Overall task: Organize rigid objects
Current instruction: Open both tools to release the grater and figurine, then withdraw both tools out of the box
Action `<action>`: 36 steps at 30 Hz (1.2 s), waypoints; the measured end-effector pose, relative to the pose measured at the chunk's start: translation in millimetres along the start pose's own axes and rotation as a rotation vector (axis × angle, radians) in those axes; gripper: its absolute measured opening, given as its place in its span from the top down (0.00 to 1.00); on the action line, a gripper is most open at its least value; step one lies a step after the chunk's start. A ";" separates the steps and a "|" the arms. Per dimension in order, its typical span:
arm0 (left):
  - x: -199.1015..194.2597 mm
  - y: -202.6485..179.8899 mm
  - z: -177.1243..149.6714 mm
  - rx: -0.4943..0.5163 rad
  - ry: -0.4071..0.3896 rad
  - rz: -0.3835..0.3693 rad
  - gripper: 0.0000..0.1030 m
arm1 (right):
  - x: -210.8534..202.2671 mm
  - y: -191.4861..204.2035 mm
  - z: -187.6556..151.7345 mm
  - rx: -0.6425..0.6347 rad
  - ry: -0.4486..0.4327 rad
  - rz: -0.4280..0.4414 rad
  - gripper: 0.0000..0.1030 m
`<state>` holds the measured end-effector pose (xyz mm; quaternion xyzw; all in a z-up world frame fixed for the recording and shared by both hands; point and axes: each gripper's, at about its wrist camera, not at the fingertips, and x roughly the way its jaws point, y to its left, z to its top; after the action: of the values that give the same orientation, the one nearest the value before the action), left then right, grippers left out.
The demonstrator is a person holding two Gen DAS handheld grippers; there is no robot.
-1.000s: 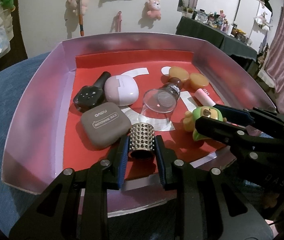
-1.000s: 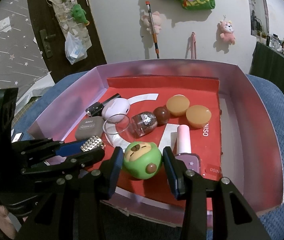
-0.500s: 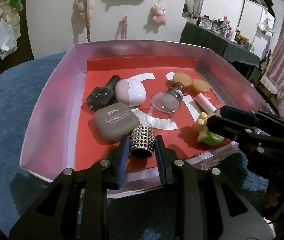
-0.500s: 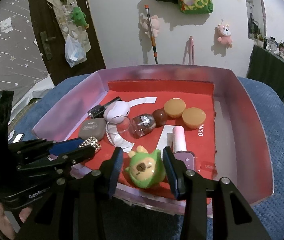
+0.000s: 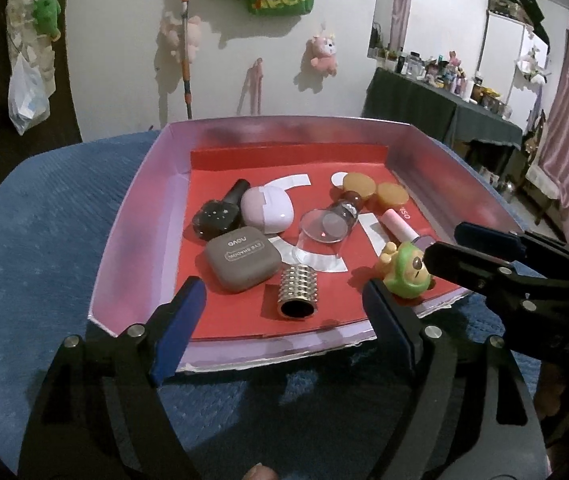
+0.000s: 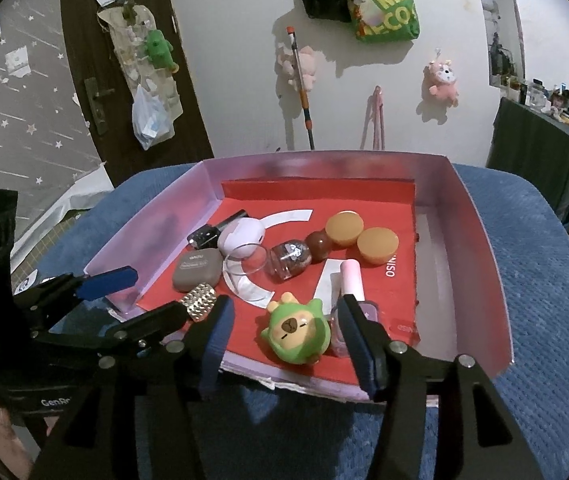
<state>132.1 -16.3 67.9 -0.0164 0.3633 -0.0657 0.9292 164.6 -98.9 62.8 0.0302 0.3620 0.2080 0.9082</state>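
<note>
Both grippers' jaws wide, empty: left gripper faces studded cap, right gripper frames green toy. Release step; next pick likely beyond the tray, past three o'clock.

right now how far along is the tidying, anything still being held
Nothing is held: the left gripper and right gripper are both open. The studded gold tube and green bear toy lie in the pink tray near its front edge, alongside the grey eyeshadow case and the other items. No item shows outside the tray.
</note>
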 end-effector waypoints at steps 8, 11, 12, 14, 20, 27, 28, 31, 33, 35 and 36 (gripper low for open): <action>-8.0 5.0 -7.0 -0.029 -0.027 0.040 0.08 | -14.1 1.2 -5.0 0.021 -0.039 -0.015 0.27; -11.3 7.2 -9.7 -0.038 -0.042 0.059 0.08 | -16.7 1.3 -8.9 0.027 -0.054 -0.032 0.19; -11.9 7.9 -10.7 -0.042 -0.046 0.064 0.07 | -17.3 1.0 -10.2 0.030 -0.057 -0.036 0.18; -12.4 8.6 -12.6 -0.049 -0.054 0.073 0.06 | -17.5 0.1 -13.5 0.040 -0.063 -0.044 0.14; -9.6 12.6 -19.6 -0.070 -0.080 0.114 0.04 | -16.7 3.6 -24.2 0.038 -0.109 -0.117 0.02; -10.5 17.0 -25.0 -0.089 -0.118 0.127 0.03 | -12.1 5.1 -33.2 0.023 -0.147 -0.205 0.00; -11.1 17.4 -25.3 -0.089 -0.124 0.127 0.03 | -10.8 4.4 -33.8 0.027 -0.140 -0.206 0.00; -10.4 17.7 -26.2 -0.087 -0.125 0.131 0.03 | -8.9 0.9 -32.7 0.039 -0.131 -0.199 0.00; -10.2 16.2 -26.7 -0.079 -0.125 0.135 0.03 | -7.1 -2.5 -32.3 0.054 -0.120 -0.198 0.00; -8.6 13.4 -26.9 -0.064 -0.115 0.144 0.00 | -7.1 -5.1 -32.8 0.067 -0.117 -0.199 0.00; -8.0 11.7 -26.9 -0.056 -0.113 0.145 0.00 | -7.0 -5.9 -32.8 0.070 -0.116 -0.199 0.00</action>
<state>109.4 -3.2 52.5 -0.0197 0.3121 0.0129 0.9497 140.2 -110.2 42.0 0.0378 0.3171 0.1021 0.9421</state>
